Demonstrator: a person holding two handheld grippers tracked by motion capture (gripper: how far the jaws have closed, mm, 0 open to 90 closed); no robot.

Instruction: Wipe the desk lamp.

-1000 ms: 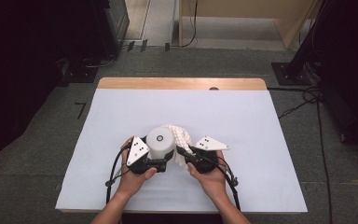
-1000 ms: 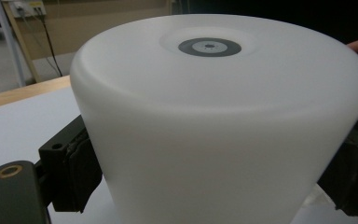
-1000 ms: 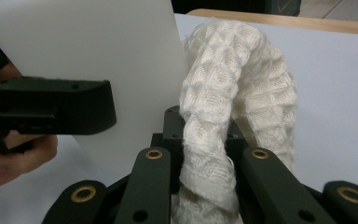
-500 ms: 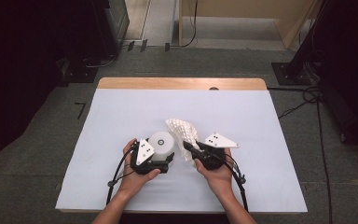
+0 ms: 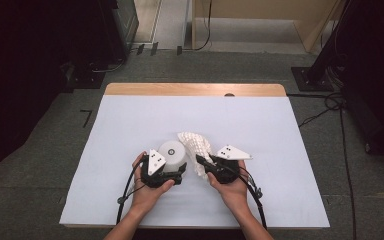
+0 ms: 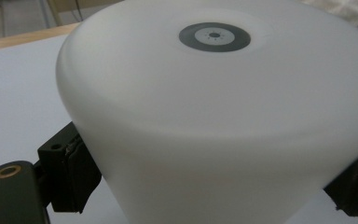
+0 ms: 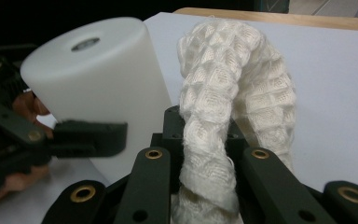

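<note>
A white frosted cylinder [image 5: 172, 151] with a dark round mark on its top stands near the front of the white-covered table [image 5: 260, 125]. My left gripper [image 5: 176, 170] is shut on its lower wall; in the left gripper view the cylinder [image 6: 214, 116] sits between the two black pads [image 6: 70, 182]. A white waffle-weave cloth [image 5: 195, 145] rises just right of the cylinder. My right gripper [image 5: 202, 162] is shut on the cloth [image 7: 223, 93], pinched between its jaws [image 7: 205, 158]. The right gripper view shows the cylinder [image 7: 98, 70] and the left gripper [image 7: 74, 135] beside it.
A bare wooden strip [image 5: 195, 90] marks the table's far edge. White table surface stretches to the left, right and back of the hands. Dark equipment and cables [image 5: 330, 105] stand on the floor around the table.
The cloth has come out from behind the cylinder and shows more fully to its right. The cylinder looks slightly lower. Both hands have barely shifted.
</note>
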